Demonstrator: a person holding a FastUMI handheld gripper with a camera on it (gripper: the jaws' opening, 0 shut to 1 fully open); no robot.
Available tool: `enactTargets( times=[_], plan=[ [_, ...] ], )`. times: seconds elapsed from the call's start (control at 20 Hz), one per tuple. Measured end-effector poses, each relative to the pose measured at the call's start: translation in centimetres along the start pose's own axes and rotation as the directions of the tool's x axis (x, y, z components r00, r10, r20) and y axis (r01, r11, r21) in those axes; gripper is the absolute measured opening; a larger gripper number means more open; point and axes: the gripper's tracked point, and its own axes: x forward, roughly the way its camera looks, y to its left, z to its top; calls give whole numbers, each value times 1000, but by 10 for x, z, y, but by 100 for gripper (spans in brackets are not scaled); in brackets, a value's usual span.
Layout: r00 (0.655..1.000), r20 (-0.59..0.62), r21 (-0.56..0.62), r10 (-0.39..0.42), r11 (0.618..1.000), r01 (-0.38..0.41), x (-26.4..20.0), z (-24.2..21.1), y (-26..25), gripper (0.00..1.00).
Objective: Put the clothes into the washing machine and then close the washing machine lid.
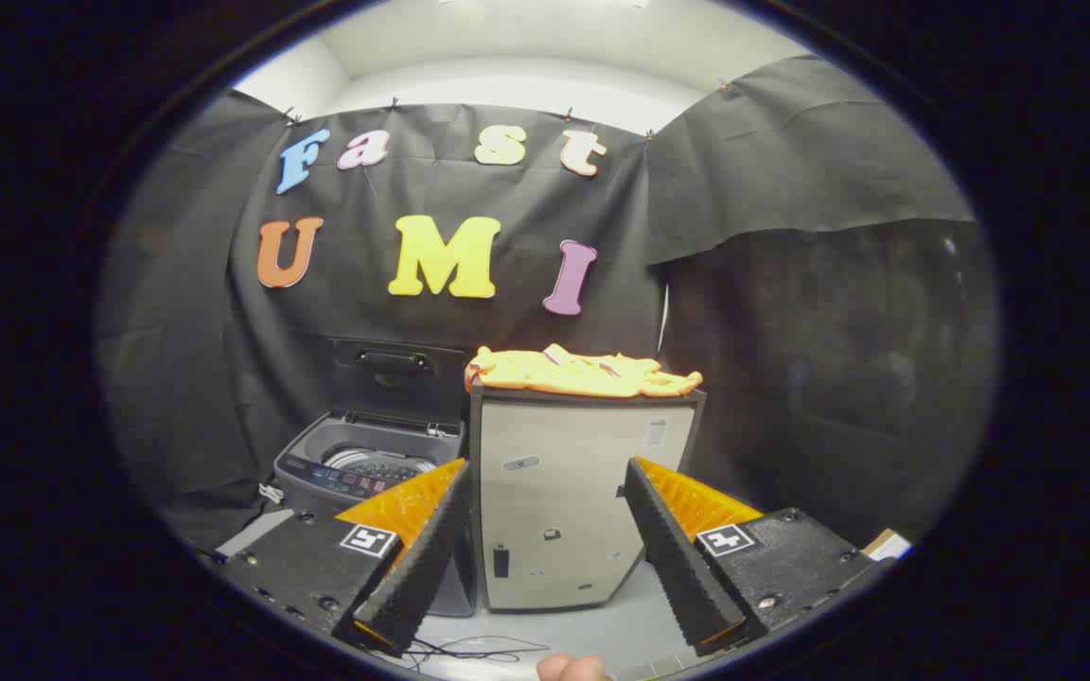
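**A:** What does the gripper view show?

**B:** The gripper (545, 530) holds its jaws spread wide, with nothing between them. Straight ahead at twelve o'clock stands a tall beige metal cabinet (564, 501), its top carrying a crumpled yellow and orange cloth garment (583, 372).

**A:** And the washing machine?

**B:** A grey top-loading washing machine (365, 463) sits just beside the cabinet, at about ten o'clock from the jaws. Its dark lid (398, 374) is raised upright against the booth wall, showing the drum. A fingertip (573, 670) shows at six o'clock.
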Motion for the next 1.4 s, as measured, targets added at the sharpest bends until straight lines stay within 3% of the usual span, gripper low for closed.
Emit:
enactTargets(
  times=[1.05, 1.4],
  plan=[
    [1000, 23, 0, 17, 1000, -17, 7, 20, -3, 100],
    [997, 71, -26, -10, 1000, 12, 30, 50, -7, 100]
  ],
)
